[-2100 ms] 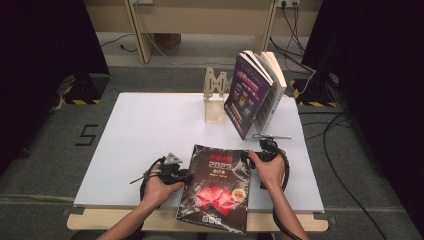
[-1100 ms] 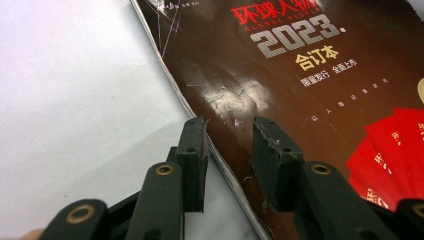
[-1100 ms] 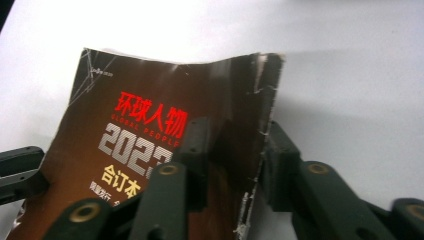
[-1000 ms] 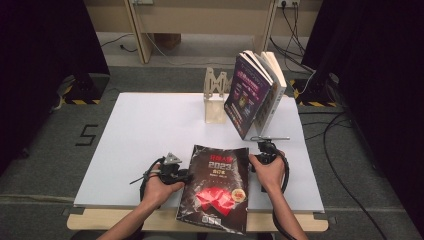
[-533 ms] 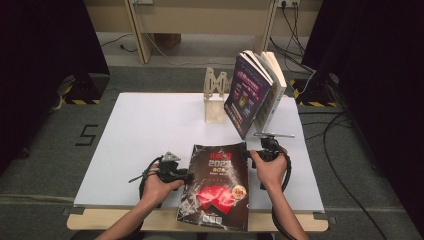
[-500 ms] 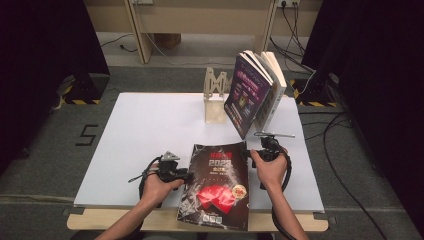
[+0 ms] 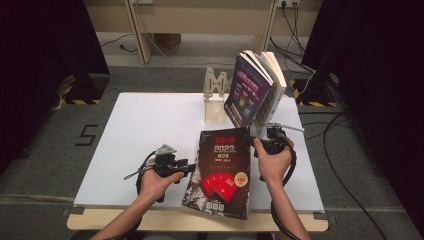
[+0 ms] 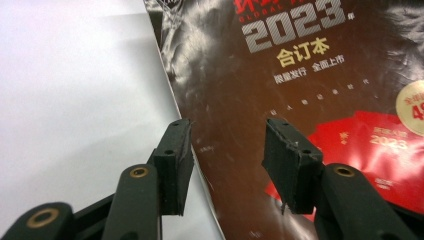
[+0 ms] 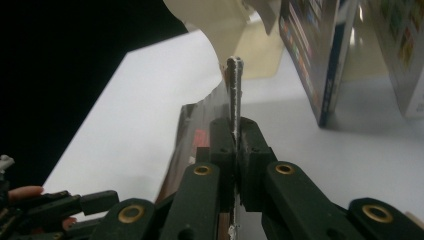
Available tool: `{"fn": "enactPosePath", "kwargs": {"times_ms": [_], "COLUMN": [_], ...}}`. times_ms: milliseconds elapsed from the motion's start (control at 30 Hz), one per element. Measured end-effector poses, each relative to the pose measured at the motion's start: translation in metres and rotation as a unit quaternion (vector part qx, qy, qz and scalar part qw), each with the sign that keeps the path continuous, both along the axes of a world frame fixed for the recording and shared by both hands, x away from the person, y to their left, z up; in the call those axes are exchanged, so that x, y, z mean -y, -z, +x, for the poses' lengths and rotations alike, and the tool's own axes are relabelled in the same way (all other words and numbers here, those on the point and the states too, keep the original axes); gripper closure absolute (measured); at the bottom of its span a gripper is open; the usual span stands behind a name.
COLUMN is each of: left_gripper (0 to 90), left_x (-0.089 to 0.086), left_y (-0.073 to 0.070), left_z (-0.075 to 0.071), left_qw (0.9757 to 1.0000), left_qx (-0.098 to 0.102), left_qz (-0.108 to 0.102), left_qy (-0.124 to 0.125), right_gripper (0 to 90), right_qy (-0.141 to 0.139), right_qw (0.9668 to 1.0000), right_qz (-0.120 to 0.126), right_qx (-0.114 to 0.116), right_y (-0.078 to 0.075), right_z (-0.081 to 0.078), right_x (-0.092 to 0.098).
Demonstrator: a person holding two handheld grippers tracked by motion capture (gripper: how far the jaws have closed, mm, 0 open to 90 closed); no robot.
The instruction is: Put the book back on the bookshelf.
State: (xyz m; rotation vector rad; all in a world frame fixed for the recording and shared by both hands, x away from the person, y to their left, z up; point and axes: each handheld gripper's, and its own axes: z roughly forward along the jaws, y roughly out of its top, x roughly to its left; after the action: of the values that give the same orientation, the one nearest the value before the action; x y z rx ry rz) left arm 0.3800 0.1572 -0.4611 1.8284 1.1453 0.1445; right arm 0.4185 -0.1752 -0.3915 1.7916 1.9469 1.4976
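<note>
A dark magazine [image 7: 222,172] with "2023" and red cards on its cover lies near the table's front edge, its right side tilted up. My right gripper [image 7: 254,141] is shut on that right edge; the right gripper view has the thin edge [image 9: 234,85] standing upright above the pressed jaws of my right gripper [image 9: 235,137]. At the magazine's left edge my left gripper [image 7: 192,167] is open. Its jaws have just been opening. In the left gripper view the cover [image 8: 320,75] runs under my left gripper [image 8: 227,135], and neither pad touches it.
A wooden book stand [image 7: 216,95] sits at the back of the white table [image 7: 150,125]. Several books [image 7: 252,92] lean against it just beyond my right hand. The left gripper [image 9: 95,200] is seen low left in the right gripper view.
The right gripper has risen and taken the magazine's right edge up with it, so the cover now tilts. The left hand has stayed in place.
</note>
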Motion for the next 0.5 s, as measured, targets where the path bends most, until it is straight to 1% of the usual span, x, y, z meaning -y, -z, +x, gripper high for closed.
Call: {"fn": "enactPosePath", "kwargs": {"times_ms": [67,133,200,267,300,400,500], "left_gripper": [53.1,52.9,52.5,52.4,52.4,52.4,52.6], "left_x": [0.0,0.0,0.0,0.0,0.001,0.002,0.004], "left_y": [-0.003,-0.006,-0.009,-0.012,-0.014,-0.017,-0.02], "left_z": [0.0,0.001,0.001,0.001,0.001,0.002,0.001], "left_qw": [1.0,0.9999,0.9998,0.9998,0.9997,0.9996,0.9993], "left_qx": [0.007,0.011,0.014,0.018,0.018,0.02,0.024], "left_qz": [-0.005,-0.011,-0.01,-0.012,-0.012,-0.02,-0.026], "left_qy": [0.001,0.002,0.002,0.004,0.005,0.008,0.013], "right_gripper": [87.5,87.6,87.5,87.5,87.5,87.5,87.5], "right_qy": [0.004,0.007,0.012,0.016,0.018,0.025,0.025], "right_qw": [0.9998,0.9996,0.9993,0.9987,0.9987,0.9979,0.9975], "right_qz": [-0.004,-0.001,0.005,0.004,0.009,0.006,0.009], "right_qx": [0.018,0.027,0.035,0.049,0.047,0.06,0.065], "right_y": [-0.006,-0.011,-0.016,-0.02,-0.022,-0.026,-0.03], "right_z": [0.0,0.0,0.0,0.0,0.0,0.0,0.001], "right_x": [0.0,0.0,-0.001,-0.002,-0.003,-0.007,-0.01]}}
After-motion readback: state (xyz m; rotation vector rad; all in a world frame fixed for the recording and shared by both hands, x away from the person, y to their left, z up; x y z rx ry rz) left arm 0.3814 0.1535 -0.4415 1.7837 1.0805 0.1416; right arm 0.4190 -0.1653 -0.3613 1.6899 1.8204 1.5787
